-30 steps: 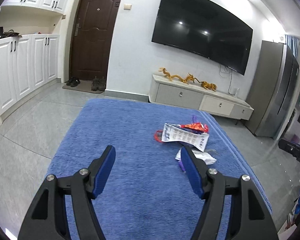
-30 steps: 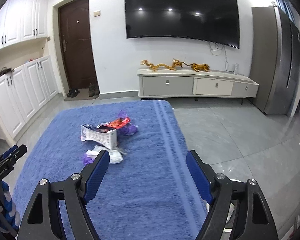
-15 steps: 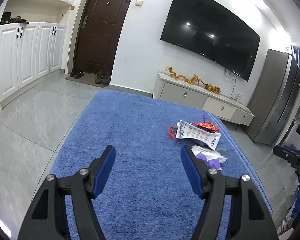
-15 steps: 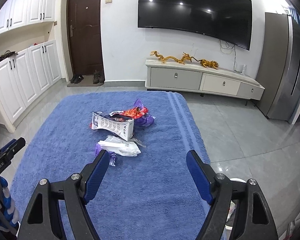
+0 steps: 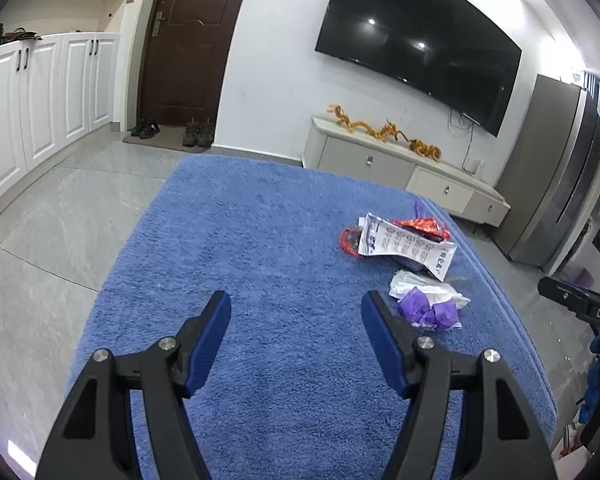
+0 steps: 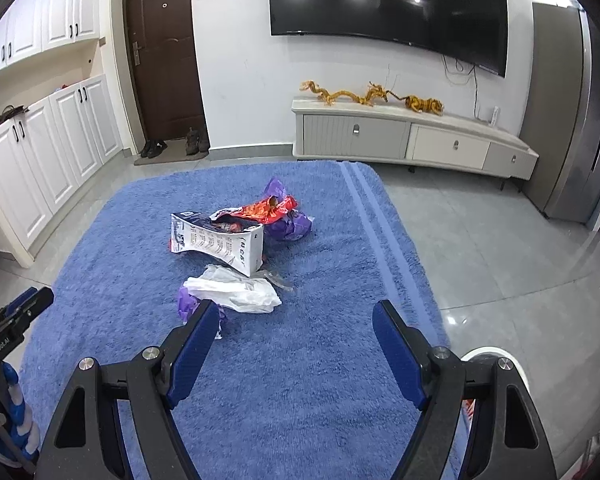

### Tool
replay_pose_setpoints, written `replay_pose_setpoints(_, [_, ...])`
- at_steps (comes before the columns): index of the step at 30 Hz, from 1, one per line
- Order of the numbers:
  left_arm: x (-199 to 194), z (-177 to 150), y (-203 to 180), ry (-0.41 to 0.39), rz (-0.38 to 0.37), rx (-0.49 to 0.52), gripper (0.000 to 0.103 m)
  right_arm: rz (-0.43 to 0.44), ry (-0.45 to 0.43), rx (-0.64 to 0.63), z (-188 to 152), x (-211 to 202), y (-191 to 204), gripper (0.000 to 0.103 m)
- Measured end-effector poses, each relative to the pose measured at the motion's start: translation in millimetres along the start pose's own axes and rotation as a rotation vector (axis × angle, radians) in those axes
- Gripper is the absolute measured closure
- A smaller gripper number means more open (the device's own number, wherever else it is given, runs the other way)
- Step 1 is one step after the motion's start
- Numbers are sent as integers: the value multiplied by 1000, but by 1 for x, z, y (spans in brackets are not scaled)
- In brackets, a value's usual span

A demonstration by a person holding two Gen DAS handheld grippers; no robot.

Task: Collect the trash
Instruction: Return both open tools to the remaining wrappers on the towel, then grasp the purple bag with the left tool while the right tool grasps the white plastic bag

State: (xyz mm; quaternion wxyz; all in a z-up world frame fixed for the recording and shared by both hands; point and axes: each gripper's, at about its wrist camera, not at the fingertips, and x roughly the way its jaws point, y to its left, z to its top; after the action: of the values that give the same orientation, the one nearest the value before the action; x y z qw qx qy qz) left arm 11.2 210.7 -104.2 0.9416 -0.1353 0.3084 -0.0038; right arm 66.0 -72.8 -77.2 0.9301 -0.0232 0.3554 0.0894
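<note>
At the far left stood white cabinets, then a dark brown door with shoes on a mat at its foot. The left gripper hung over bare blue towel covering the counter, its jaws apart with nothing between them. Just to the right of its right finger lay a crumpled purple wrapper touching a white plastic scrap, and beyond those a white printed packet resting against a red-orange foil wrapper. In the right wrist view the same trash pile sat near the middle of the towel, with another purple wrapper behind the foil. The right gripper was also spread wide and empty, its left finger just in front of the purple wrapper, though I could not tell whether they touched. Farther right, a TV hung above a low cabinet bearing golden dragon figures, and a grey refrigerator stood at the edge.
</note>
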Motion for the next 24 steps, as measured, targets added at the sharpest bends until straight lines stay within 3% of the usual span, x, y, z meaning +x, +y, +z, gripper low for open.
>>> replay_pose_setpoints(5, [17, 3, -12, 47, -17, 31, 37, 25, 17, 12, 1, 16, -8, 25])
replay_pose_setpoints(13, [45, 5, -51, 131, -124, 110, 37, 89, 54, 31, 2, 44, -23, 28])
replay_pose_setpoints(18, [68, 3, -78, 218, -194, 141, 37, 155, 80, 20, 1, 61, -28, 32])
replay_pose_setpoints(24, [97, -4, -102, 299, -213, 172, 37, 247, 111, 14, -1, 81, -32, 40])
